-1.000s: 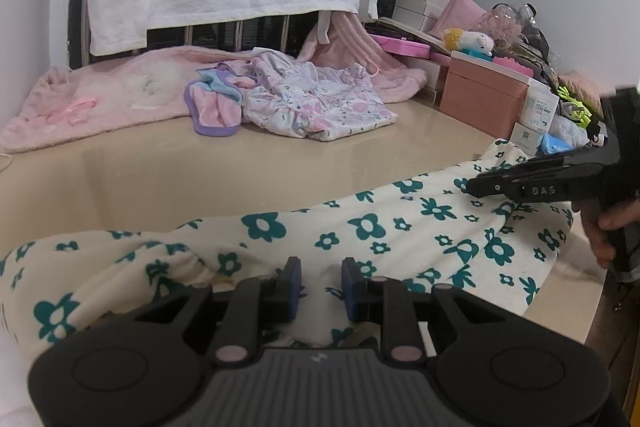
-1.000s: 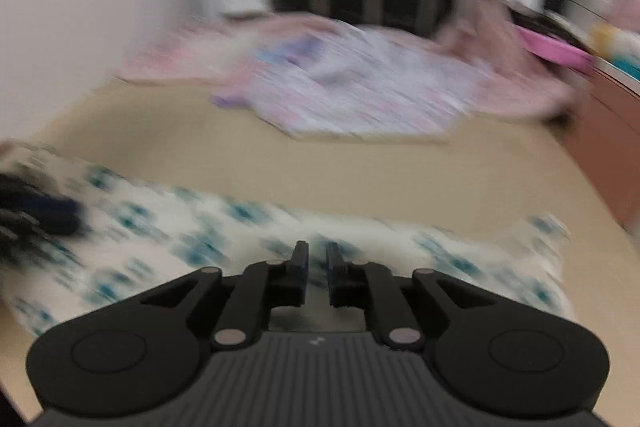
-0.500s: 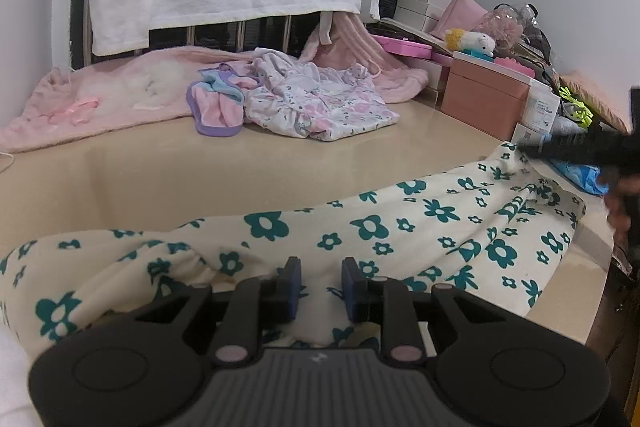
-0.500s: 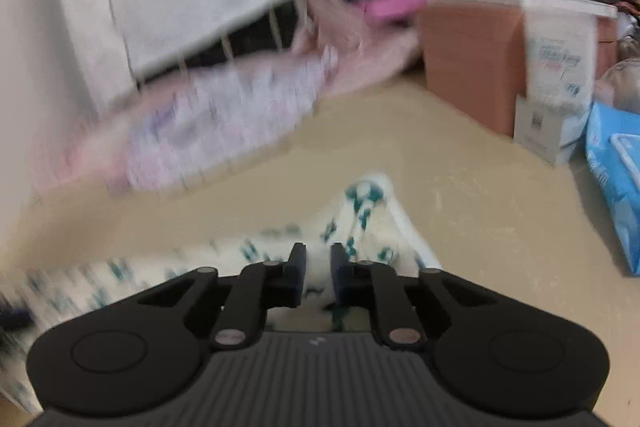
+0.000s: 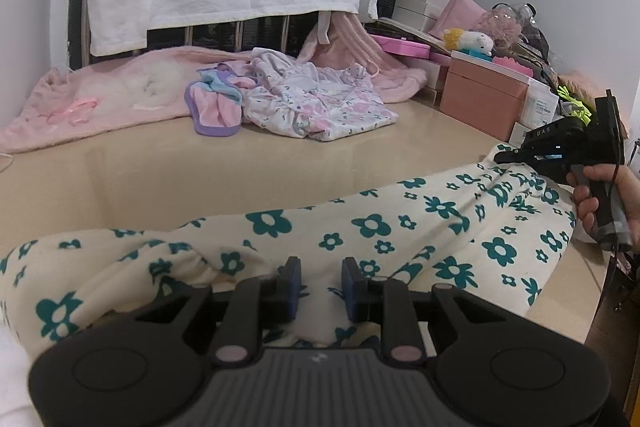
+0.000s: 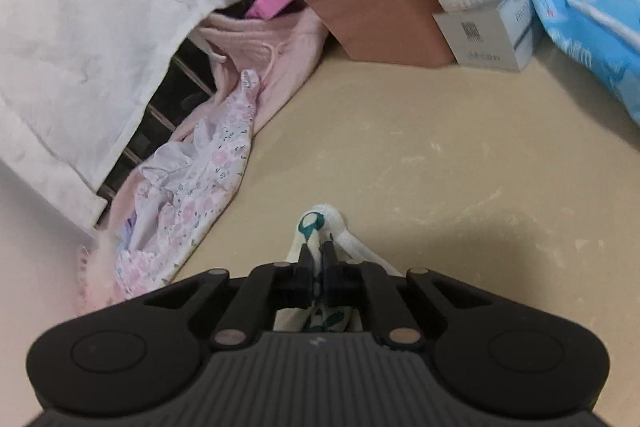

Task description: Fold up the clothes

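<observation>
A: Cream cloth with teal flowers (image 5: 360, 227) lies along the table's near edge (image 5: 200, 179); the left gripper (image 5: 320, 279) is clamped on its bunched middle.

B: The right gripper (image 6: 319, 259) pinches the far corner. I'd pull taut before folding.

The cream garment with teal flowers (image 5: 400, 227) lies stretched across the tan surface, running from beyond my left jaws to my right ones. It is soft and rumpled, with gathered folds just left of my left jaws and a bunched fold rising between them. Its far end narrows to a corner (image 6: 318, 227) that pokes out just ahead of my right jaws, pinched thin between their pads, a single teal flower showing at the tip. More of the cloth hangs beneath those right jaws, close to the near edge.
</observation>
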A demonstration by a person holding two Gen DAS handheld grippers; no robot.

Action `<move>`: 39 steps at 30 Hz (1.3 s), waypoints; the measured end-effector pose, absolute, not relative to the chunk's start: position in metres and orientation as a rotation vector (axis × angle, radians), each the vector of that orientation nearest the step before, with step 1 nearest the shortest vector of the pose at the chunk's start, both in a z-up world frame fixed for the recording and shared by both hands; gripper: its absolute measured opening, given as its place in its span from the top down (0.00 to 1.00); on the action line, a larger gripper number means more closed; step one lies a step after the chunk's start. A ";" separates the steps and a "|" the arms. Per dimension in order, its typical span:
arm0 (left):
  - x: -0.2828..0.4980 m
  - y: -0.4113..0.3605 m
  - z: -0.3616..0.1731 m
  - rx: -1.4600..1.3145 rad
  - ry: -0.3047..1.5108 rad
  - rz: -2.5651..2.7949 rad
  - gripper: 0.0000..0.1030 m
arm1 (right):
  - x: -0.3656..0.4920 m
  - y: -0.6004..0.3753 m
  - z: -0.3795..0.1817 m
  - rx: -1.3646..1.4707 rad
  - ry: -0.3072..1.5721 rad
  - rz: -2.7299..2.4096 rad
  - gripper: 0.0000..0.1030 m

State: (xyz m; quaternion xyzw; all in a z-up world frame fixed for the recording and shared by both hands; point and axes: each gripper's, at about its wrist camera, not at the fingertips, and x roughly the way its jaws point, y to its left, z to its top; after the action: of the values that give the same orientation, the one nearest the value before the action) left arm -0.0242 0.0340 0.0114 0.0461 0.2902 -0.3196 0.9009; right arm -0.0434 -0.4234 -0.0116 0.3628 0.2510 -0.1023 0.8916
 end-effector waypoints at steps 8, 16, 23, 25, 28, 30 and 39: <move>-0.025 0.033 0.011 0.096 0.597 -0.658 0.79 | -0.105 -0.411 0.035 0.606 0.474 -0.160 0.47; -0.025 0.032 0.012 0.095 0.598 -0.658 0.79 | -0.089 -0.360 0.016 0.525 0.494 -0.163 0.70; -0.026 0.032 0.012 0.093 0.598 -0.655 0.79 | -0.089 -0.376 0.011 0.686 0.465 -0.183 0.64; -0.026 0.032 0.012 0.093 0.599 -0.655 0.79 | -0.092 -0.376 0.017 0.659 0.445 -0.207 0.53; -0.026 0.032 0.012 0.093 0.598 -0.655 0.79 | -0.077 -0.358 0.025 0.485 0.447 -0.257 0.46; -0.026 0.031 0.012 0.094 0.598 -0.654 0.79 | -0.062 -0.354 0.021 0.432 0.491 -0.269 0.56; -0.025 0.032 0.012 0.095 0.597 -0.656 0.79 | -0.072 -0.423 -0.013 0.993 0.470 -0.151 0.93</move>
State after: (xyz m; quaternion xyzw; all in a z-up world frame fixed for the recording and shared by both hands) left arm -0.0253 0.0322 0.0117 0.0457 0.2889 -0.3170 0.9022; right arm -0.0722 -0.4226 -0.0126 0.4713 0.2232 -0.0718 0.8502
